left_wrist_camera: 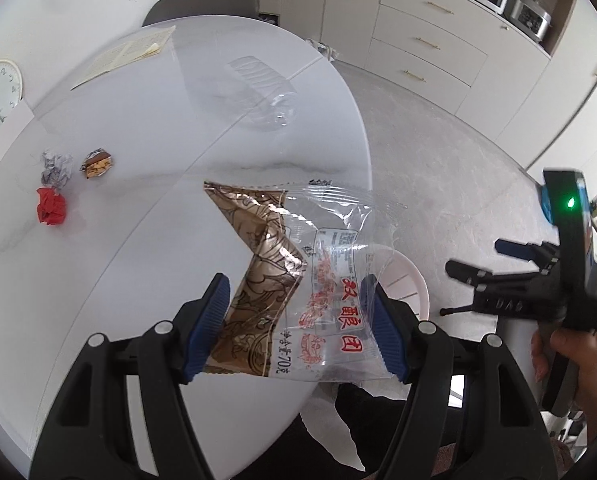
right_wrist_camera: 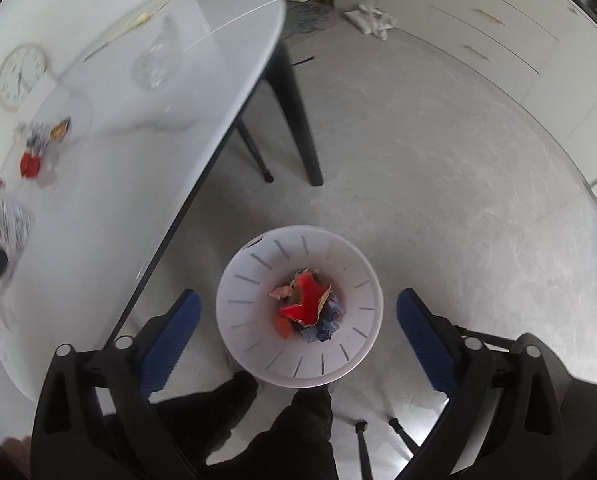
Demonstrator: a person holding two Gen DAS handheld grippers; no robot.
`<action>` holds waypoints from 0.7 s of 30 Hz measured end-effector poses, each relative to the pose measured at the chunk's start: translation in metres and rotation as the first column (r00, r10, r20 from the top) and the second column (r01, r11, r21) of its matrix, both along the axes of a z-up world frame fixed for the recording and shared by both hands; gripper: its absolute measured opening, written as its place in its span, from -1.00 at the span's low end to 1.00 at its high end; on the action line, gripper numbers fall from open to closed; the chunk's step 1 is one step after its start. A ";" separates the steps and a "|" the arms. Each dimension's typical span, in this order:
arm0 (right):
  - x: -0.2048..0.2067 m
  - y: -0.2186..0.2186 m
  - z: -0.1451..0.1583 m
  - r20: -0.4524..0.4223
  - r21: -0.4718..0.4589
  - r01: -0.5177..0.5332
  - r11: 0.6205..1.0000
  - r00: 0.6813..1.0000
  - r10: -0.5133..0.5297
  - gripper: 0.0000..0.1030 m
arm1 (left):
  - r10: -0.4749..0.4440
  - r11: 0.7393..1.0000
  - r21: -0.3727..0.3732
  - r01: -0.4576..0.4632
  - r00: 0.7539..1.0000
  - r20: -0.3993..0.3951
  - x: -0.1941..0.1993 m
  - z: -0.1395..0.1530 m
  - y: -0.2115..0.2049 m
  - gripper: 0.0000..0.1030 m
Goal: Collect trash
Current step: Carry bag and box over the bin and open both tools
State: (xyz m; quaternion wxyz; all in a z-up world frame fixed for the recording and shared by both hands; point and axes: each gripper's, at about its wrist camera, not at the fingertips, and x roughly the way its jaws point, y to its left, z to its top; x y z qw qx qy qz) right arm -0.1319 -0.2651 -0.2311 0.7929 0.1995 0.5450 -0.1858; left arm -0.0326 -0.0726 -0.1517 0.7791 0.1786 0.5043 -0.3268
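Trash half collected, one wrapper on its way

The left claw (left_wrist_camera: 294,328) grips a wrapper (left_wrist_camera: 298,288); the right claw (right_wrist_camera: 298,336) hangs empty and wide over the bin (right_wrist_camera: 234,312). Three scraps (left_wrist_camera: 52,208) remain on the bench (left_wrist_camera: 138,128).

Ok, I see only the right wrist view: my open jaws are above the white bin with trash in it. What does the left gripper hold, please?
Observer: The left gripper is closed on a snack wrapper, part clear, part gold, with red print.
Operator: Is it above the bin?
Observer: I cannot tell. The wrapper hangs at the edge of the table, and only part of the white bin shows behind it.
Operator: The table is blurred for me. What trash is there?
Observer: A red crumpled piece, a silver foil ball and a brown candy wrapper lie close together. A clear plastic tray lies farther back.
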 end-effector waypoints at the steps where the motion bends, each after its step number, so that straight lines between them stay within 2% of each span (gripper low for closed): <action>1: -0.005 -0.006 0.003 0.004 -0.002 0.019 1.000 1.000 -0.019 0.95 | -0.013 1.000 0.005 0.013 1.000 0.000 -0.003 0.000 -0.005 0.28; 7: -0.028 -0.036 0.020 0.022 -0.020 0.075 0.997 0.997 -0.075 0.95 | -0.108 0.994 0.017 0.108 0.994 -0.018 -0.029 -0.005 -0.039 0.30; 10: -0.037 -0.049 0.021 0.025 -0.010 0.080 0.997 0.996 -0.080 0.95 | -0.131 0.991 0.017 0.131 0.990 -0.047 -0.037 -0.012 -0.056 0.38; 12: -0.041 -0.054 0.021 0.023 -0.006 0.079 0.997 0.997 -0.079 0.95 | -0.137 0.990 0.007 0.138 0.988 -0.069 -0.040 -0.016 -0.066 0.43; 18: -0.049 -0.066 0.019 0.013 -0.004 0.066 0.998 0.998 -0.066 0.95 | -0.103 0.995 -0.016 0.102 0.990 -0.097 -0.042 -0.017 -0.080 0.83; 21: -0.051 -0.071 0.020 0.017 0.002 0.068 0.998 0.998 -0.068 0.95 | -0.085 0.996 -0.027 0.083 0.991 -0.099 -0.040 -0.014 -0.080 0.83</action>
